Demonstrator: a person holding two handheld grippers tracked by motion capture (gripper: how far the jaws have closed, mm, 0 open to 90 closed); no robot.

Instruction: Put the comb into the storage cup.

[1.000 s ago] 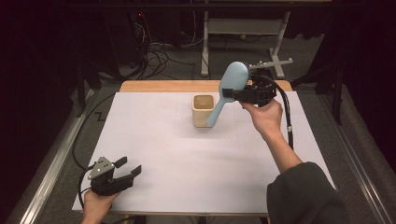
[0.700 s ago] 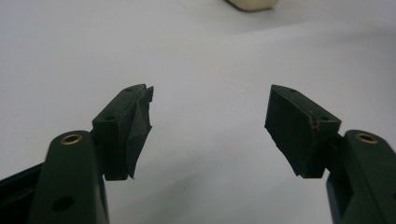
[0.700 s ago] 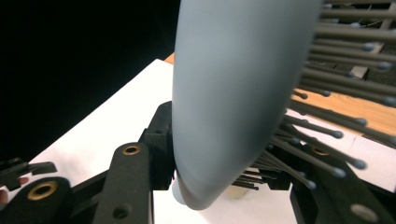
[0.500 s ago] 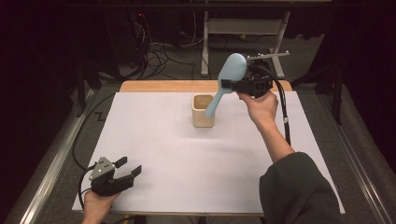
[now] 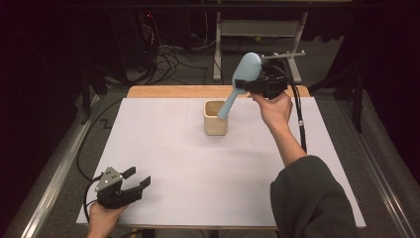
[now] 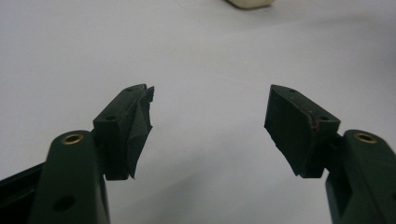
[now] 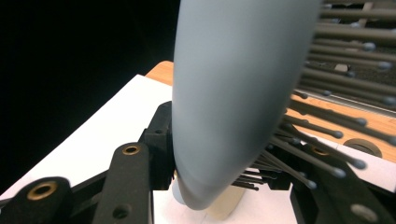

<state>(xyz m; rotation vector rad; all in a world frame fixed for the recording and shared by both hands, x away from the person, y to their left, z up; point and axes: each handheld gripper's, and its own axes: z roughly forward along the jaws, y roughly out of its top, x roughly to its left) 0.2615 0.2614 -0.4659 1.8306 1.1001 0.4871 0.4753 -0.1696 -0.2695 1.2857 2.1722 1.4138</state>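
Overhead, white table (image 5: 198,163) amid dark, cable-strewn floor (image 5: 163,59).

No legible text, label, brand, number or sign appeared on any surface in the three views.

white sheet (image 5: 168,148) covers a wooden table (image 5: 168,91) (cables (image 5: 173,59) tangle on the floor behind).
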